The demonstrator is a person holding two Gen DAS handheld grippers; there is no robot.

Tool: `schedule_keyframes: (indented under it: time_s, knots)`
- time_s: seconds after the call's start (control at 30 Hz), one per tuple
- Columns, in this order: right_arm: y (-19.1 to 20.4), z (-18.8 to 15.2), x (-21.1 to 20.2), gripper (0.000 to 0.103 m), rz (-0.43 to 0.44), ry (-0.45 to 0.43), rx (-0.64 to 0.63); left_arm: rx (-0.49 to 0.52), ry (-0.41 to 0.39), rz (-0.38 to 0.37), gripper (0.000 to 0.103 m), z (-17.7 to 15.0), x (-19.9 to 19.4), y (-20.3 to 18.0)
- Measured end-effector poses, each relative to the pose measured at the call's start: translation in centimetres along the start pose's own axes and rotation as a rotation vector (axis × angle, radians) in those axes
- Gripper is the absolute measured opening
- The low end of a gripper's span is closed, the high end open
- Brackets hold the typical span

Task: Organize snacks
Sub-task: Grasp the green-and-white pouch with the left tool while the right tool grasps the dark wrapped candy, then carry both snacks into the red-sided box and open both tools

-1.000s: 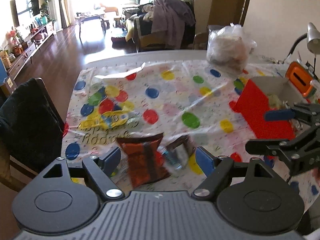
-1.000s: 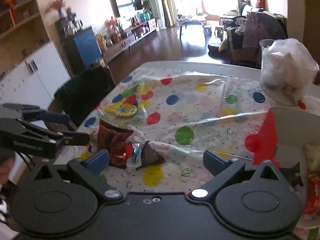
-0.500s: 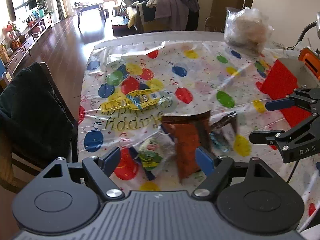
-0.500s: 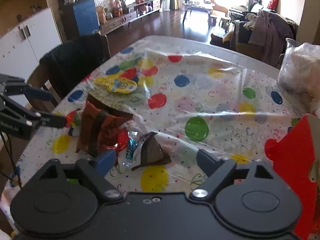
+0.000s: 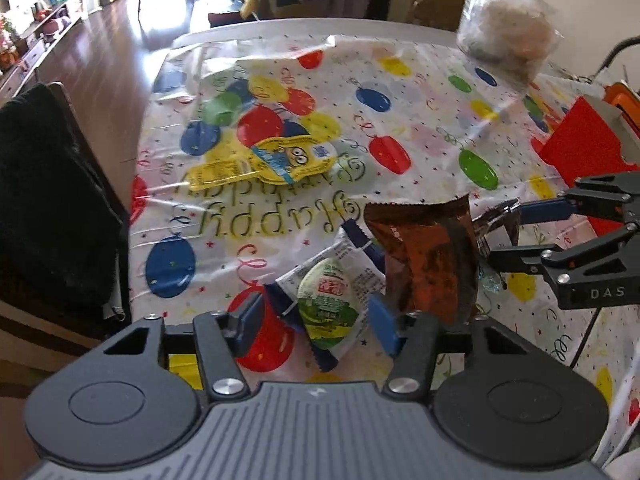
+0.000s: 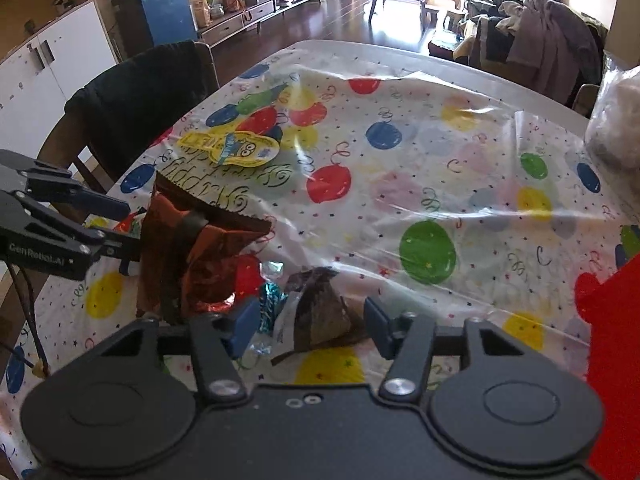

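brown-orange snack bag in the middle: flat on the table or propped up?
Propped up. The brown-orange bag stands on its lower edge on the tablecloth, crimped top edge raised, leaning beside the green-label packet.

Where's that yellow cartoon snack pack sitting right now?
The yellow cartoon pack lies flat on the balloon tablecloth, beyond the orange-brown bag, toward the dark chair.

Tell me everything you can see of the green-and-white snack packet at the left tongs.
The packet is a small sealed pouch of glossy white plastic with dark blue serrated ends and a green oval label with red print. It lies flat and slanted on the balloon tablecloth, between the blue pads of the left tongs, which are closing around it without clearly pressing yet. Its upper right end sits against the brown bag.
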State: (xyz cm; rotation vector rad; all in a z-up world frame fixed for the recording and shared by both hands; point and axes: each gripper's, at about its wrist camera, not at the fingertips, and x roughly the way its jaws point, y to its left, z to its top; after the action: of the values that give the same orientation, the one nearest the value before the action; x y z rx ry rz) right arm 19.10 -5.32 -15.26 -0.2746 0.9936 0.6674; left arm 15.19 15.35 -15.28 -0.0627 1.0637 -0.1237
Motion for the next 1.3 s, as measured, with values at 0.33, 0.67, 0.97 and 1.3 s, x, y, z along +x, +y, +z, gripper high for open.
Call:
schedule_keyframes:
  time_s: [0.33,0.67,0.97,1.3]
  knots:
    - [0.1,0.1,0.7,0.041,-0.008,0.012,0.024,0.037,-0.01,0.023,0.04,0.2,0.6,-0.5]
    - [-0.2,-0.2,0.2,0.023,-0.017,-0.006,0.035,0.015,-0.03,0.041,0.032,-0.1,0.4,-0.1]
    - [-0.6,-0.8,-1.3,0.02,-0.027,-0.03,0.051,-0.042,-0.048,0.041,0.032,-0.7,-0.8,0.1]
    - [-1.5,-1.6,-5.0,0.019,-0.009,-0.084,0.09,-0.113,-0.091,0.047,0.032,-1.3,-3.9,-0.5]
